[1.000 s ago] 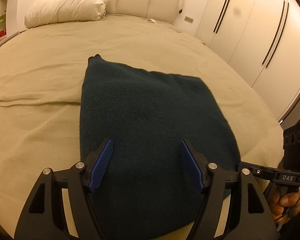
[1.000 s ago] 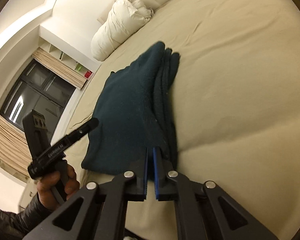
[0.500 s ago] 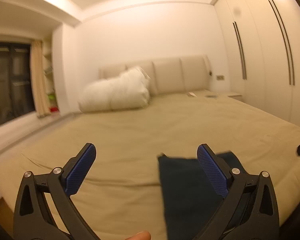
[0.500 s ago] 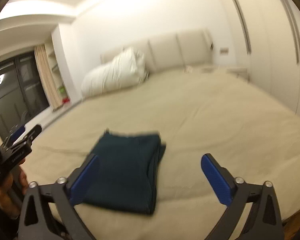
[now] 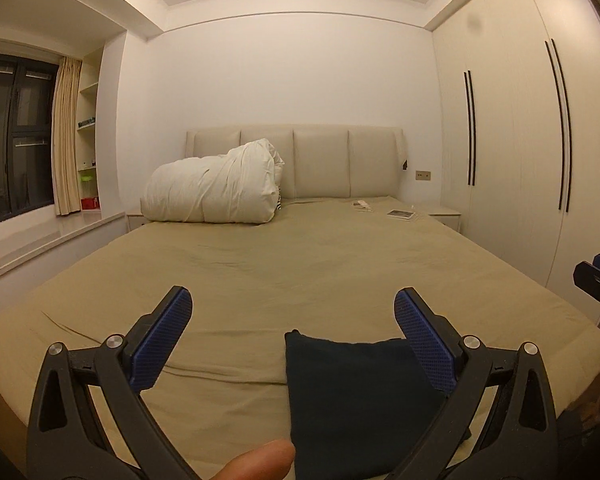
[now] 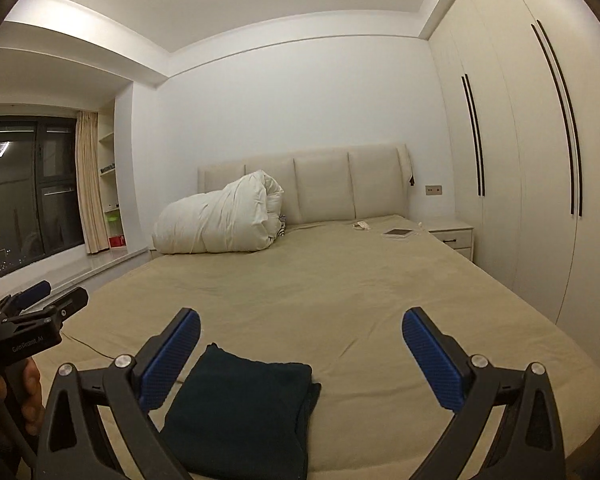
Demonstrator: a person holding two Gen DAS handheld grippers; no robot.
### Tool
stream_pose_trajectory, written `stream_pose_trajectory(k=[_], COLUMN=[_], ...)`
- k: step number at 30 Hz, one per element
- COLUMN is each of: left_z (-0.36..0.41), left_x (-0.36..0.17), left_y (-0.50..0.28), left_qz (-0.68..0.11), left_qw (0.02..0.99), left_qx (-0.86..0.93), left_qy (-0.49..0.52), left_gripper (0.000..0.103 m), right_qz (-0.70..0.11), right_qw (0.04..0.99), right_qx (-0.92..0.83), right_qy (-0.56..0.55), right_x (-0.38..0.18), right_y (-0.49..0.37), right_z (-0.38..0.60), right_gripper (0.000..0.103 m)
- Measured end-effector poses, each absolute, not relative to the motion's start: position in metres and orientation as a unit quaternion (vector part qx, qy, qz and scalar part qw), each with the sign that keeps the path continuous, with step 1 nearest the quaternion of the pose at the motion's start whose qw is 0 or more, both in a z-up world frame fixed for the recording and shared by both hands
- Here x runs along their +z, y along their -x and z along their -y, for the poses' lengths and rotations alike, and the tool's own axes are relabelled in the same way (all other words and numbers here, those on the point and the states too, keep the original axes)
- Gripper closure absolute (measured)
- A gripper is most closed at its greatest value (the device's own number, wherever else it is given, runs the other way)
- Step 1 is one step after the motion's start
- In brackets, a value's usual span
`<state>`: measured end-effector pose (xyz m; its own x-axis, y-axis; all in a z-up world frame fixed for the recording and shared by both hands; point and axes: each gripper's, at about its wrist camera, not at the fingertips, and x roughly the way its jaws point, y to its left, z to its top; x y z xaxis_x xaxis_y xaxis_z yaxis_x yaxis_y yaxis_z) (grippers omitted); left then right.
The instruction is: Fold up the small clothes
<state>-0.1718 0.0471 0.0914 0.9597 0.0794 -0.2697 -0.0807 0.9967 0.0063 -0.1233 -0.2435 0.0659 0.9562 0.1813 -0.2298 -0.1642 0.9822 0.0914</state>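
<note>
Both jaw pairs stand wide apart, nothing between them. Left hand-held gripper (image 5: 292, 332) sees the folded dark-teal garment (image 5: 360, 400) on the bed (image 5: 300, 264) at five o'clock; right hand-held gripper (image 6: 300, 354) at seven, long axis running away toward the headboard.

Dark teal garment (image 6: 240, 412), beige bedsheet (image 6: 340, 292)

White walls, beige bed (image 5: 300, 280), wardrobe (image 5: 520, 140), dark window (image 5: 12, 140).

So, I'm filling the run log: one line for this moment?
dark teal knitted garment: folded on bed | left gripper: open | right gripper: open
</note>
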Motion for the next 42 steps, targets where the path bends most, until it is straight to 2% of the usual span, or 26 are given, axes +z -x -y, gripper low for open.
stream_pose_trajectory(k=[9, 15, 24, 42], left_z=[-0.056, -0.063, -0.065, -0.062], left_x=[0.013, -0.035, -0.057, -0.072], left_y=[0.120, 0.100, 0.084, 0.079], left_qz=[-0.298, -0.370, -0.407, -0.422], left_qw=[0.953, 0.926, 0.911, 0.904], left_qx=[0.057, 0.074, 0.065, 0.063], left_qy=[0.012, 0.031, 0.032, 0.030], left_gripper=[0.000, 0.000, 0.000, 0.000], right_qz=[-0.271, -0.341, -0.367, -0.386], right_qw=[0.959, 0.938, 0.930, 0.921], right_qx=[0.045, 0.023, 0.029, 0.038], right_qy=[-0.065, -0.062, -0.014, -0.011], right_x=[-0.001, -0.030, -0.035, -0.042], right_y=[0.080, 0.067, 0.069, 0.072], right_z=[0.238, 0.231, 0.211, 0.206], right_gripper=[0.000, 0.000, 0.000, 0.000])
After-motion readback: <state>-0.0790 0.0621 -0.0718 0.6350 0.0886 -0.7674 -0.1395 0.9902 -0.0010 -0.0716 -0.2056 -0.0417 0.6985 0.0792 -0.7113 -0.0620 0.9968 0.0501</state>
